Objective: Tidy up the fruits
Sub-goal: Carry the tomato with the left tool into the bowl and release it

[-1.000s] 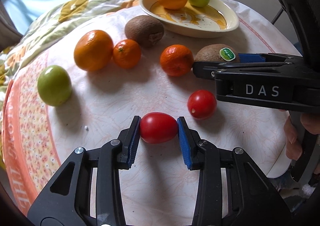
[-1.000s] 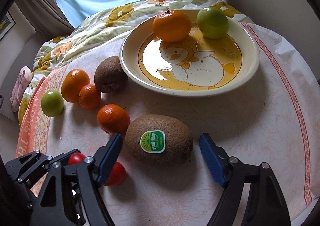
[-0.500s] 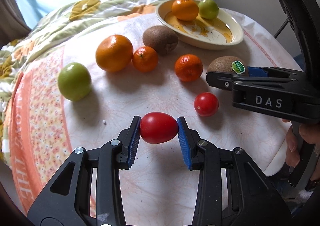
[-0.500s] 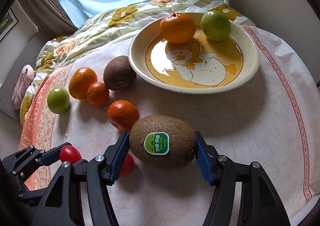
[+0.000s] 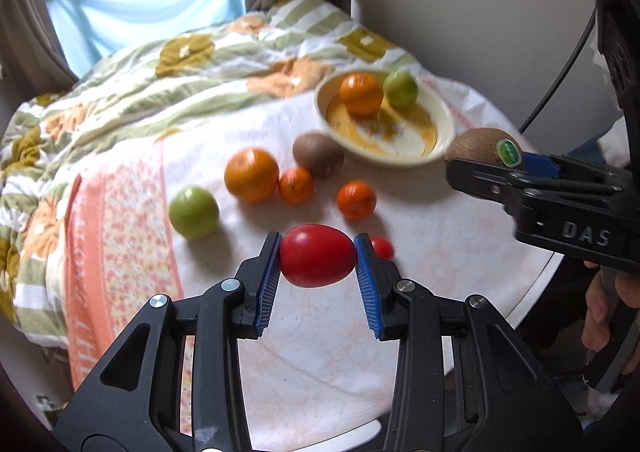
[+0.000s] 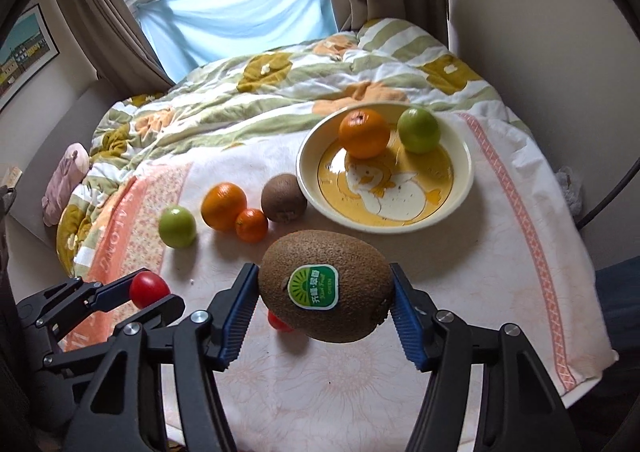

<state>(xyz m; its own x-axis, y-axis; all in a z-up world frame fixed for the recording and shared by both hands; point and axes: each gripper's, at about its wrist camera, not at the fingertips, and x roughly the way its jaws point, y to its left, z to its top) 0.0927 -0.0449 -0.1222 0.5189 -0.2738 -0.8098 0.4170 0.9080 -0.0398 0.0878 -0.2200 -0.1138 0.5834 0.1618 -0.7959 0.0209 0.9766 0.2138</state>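
Two fruits are held above the table now, one in each claw. First is a red tomato (image 5: 318,261), smooth and shiny, egg-shaped, lying sideways between the blue pads of the left gripper (image 5: 318,264); the jaws are closed tight on its two ends, and it hangs clear of the white tablecloth (image 5: 440,252). Second is a brown fuzzy kiwi (image 6: 326,290) with a green sticker on its front, held in the right gripper (image 6: 326,302); its jaws stand moderately wide and the pads press on both sides of the kiwi, which is lifted off the cloth. A smaller red tomato (image 5: 382,247) stays on the table, partly hidden behind the left claw. Further back on the cloth lie a green apple (image 6: 177,227), a big orange (image 6: 224,206), a small mandarin (image 6: 251,225) touching it, and a second kiwi (image 6: 283,198) just beside the yellow plate (image 6: 460,188). Another mandarin (image 5: 356,200) sits alone, nearer to the claws. On the plate rest one orange (image 6: 364,133) and one green apple (image 6: 418,130), side by side at its far edge.
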